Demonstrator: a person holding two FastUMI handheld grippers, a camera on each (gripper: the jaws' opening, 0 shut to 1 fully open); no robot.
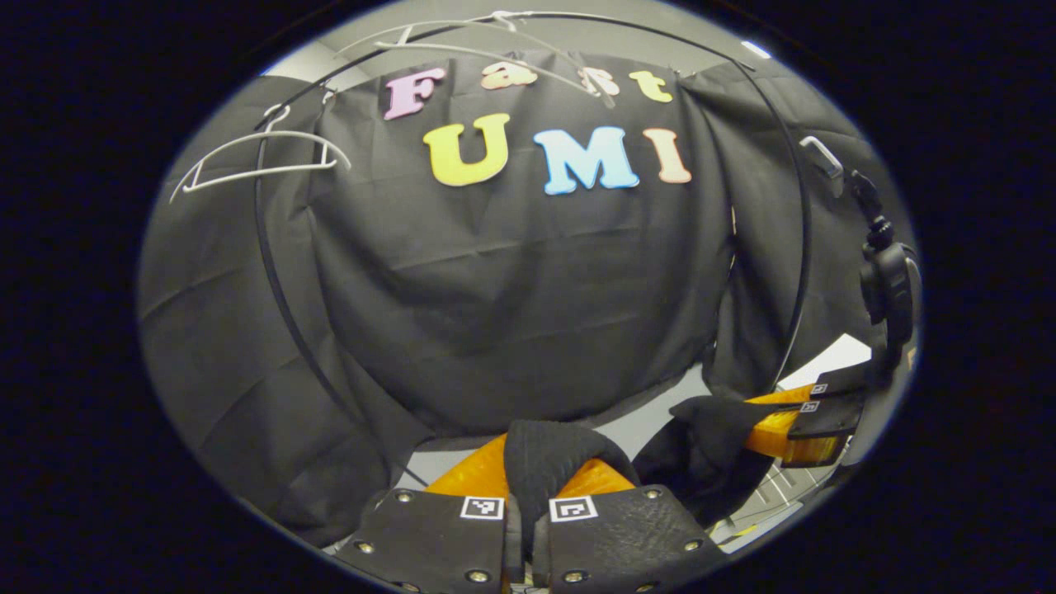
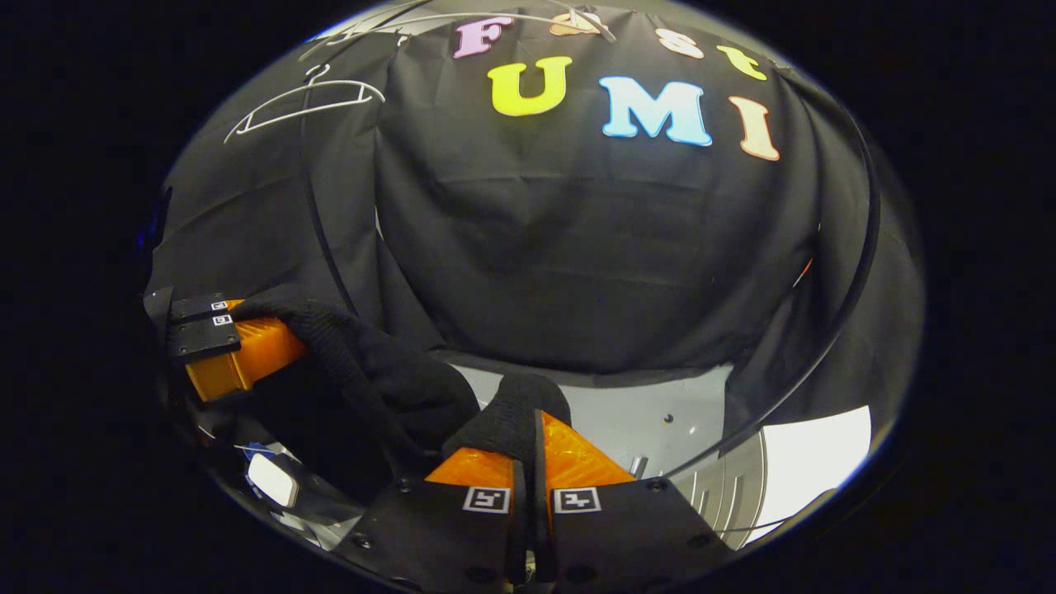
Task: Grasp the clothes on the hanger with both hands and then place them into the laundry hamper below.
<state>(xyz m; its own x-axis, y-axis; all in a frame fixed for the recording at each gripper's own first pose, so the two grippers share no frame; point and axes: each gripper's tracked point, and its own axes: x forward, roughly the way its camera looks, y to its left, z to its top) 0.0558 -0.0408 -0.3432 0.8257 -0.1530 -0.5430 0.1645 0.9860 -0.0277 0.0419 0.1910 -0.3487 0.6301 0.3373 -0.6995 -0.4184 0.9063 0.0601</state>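
Two grippers each pinch a part of the same black knitted garment [image 1: 544, 462]. In the left gripper view, the left gripper [image 1: 528, 503] sits at the near bottom edge, its orange fingers [image 1: 474, 474] drawn together with a fold of the dark knit bunched up between them, so its jaws are closed on the cloth. Farther to the right in that view, the right gripper [image 1: 796, 421] grips another end of the garment, which sags between the two.

In the right gripper view, the right gripper [image 2: 532, 462] holds a hump of the garment [image 2: 388, 379] between its nearly touching orange fingers [image 2: 577, 458]; its jaws are closed on the fabric. To the left in that view the left gripper [image 2: 227, 346] clamps the other end, and the knit stretches from it across to the near fingers.

Up at the far left, an empty white wire hanger [image 1: 260, 161] hangs from a thin black rail [image 1: 276, 280]; another pale hanger [image 1: 487, 41] hangs at the top. Behind everything drapes the black cloth wall [image 1: 511, 289]. Below the garment lies a pale grey floor [image 2: 652, 412]. I cannot make out a hamper with any certainty.
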